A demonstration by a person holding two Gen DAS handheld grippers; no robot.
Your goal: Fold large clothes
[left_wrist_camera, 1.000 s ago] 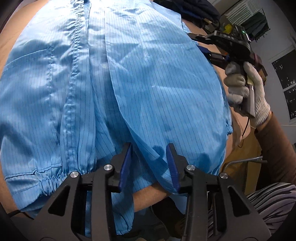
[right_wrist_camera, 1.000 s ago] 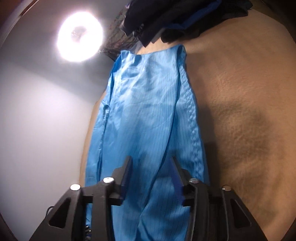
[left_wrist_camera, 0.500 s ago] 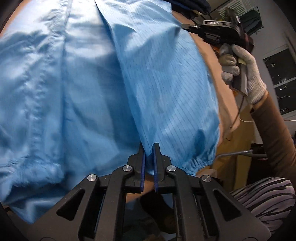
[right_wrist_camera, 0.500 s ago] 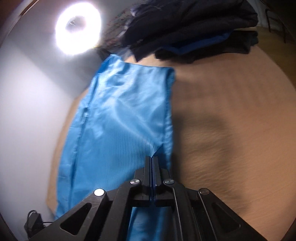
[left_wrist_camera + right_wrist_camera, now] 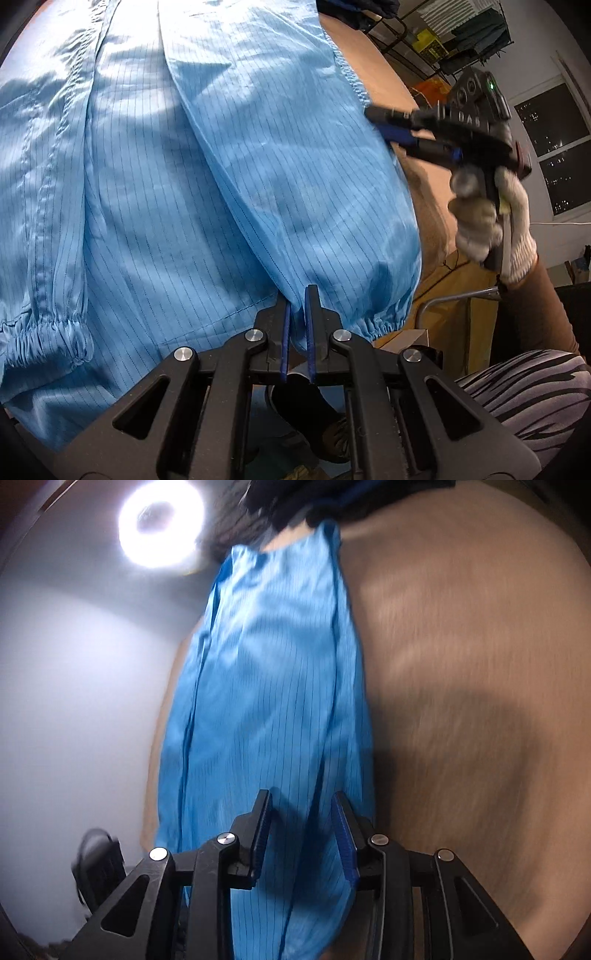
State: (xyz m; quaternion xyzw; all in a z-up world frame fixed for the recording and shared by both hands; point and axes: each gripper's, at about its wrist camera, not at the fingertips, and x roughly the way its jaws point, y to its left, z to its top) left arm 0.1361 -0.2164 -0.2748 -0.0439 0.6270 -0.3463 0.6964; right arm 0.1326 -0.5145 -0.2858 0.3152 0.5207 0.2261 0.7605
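Blue striped garment (image 5: 229, 177): lying spread flat across the tan counter (image 5: 461, 686), elastic cuffs hanging at the near edge. Left claw (image 5: 296, 295): pinching a fold of the fabric near a cuff, jaws nearly together. Right claw (image 5: 303, 812): jaws just reopening, standing apart over the cloth, not pressing it. Dark clothes (image 5: 332, 494): piled at the far end.
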